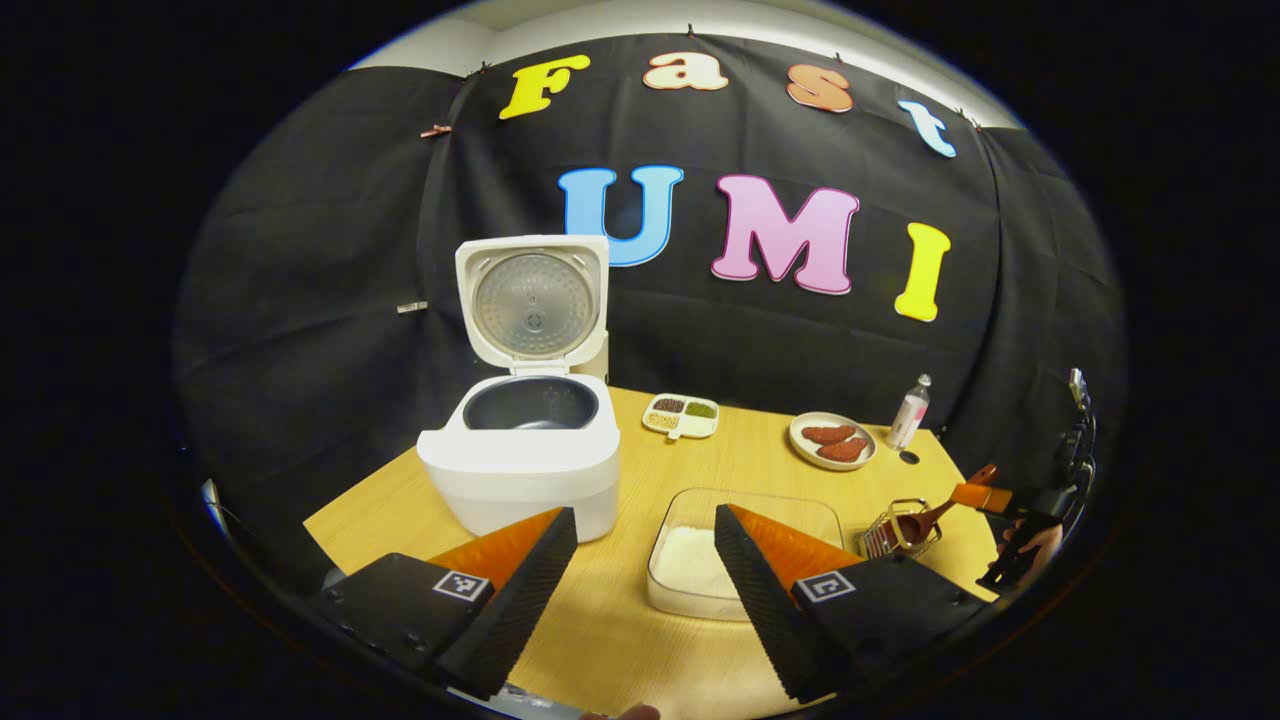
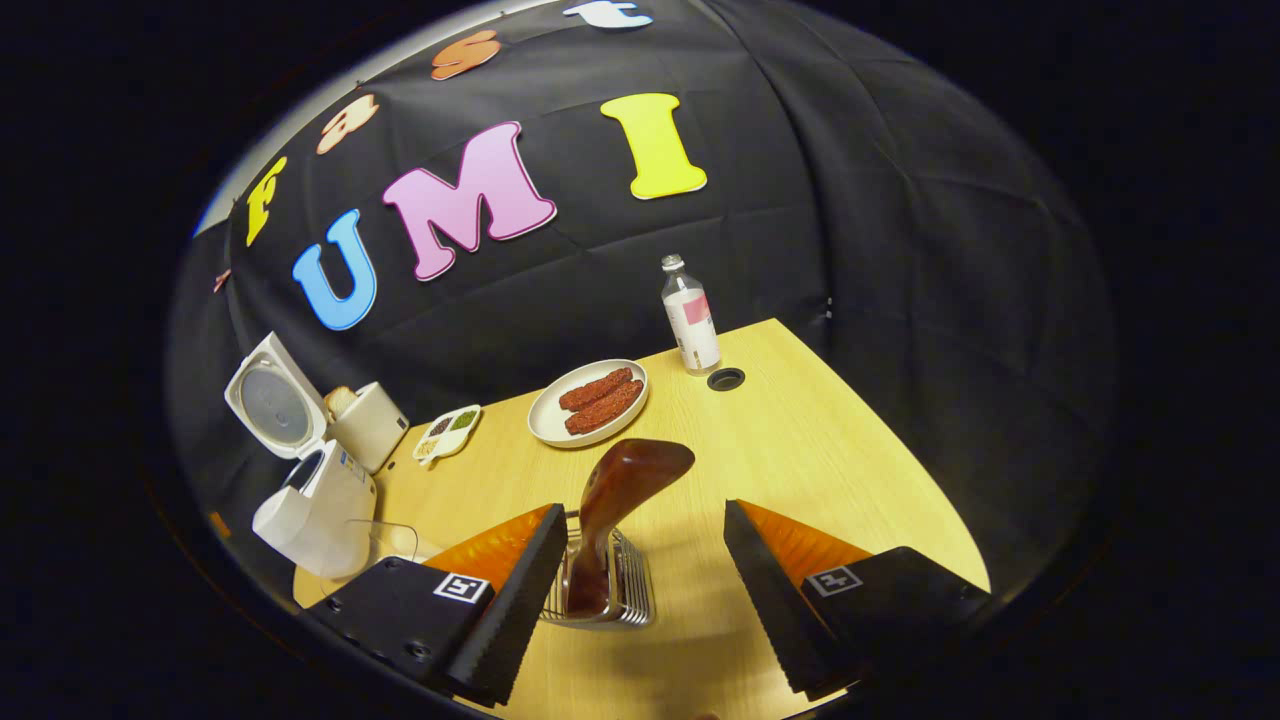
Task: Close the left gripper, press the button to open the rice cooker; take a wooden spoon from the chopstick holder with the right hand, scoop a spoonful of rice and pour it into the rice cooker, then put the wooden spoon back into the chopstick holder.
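Rice cooker lid up, wooden spoon standing in the chopstick holder.

Left gripper view: my left tool (image 1: 645,560) hovers wide open over the bench (image 1: 740,470) with nothing between its 2 fingers. The rice cooker (image 1: 525,440) stands just ahead to the left, lid raised upright, inner pot bare. A clear container of rice (image 1: 690,565) lies between my fingers' line of sight, near the cooker. Far right, my right tool (image 1: 985,495) reaches at the wooden spoon (image 1: 925,518) in the wire chopstick holder (image 1: 895,535).

Right gripper view: my right tool (image 2: 640,570) is wide open, holding nothing; the wooden spoon (image 2: 610,510) stands tilted in the chopstick holder (image 2: 625,590) between its fingers, nearer the left one. I cannot tell whether that finger touches it.
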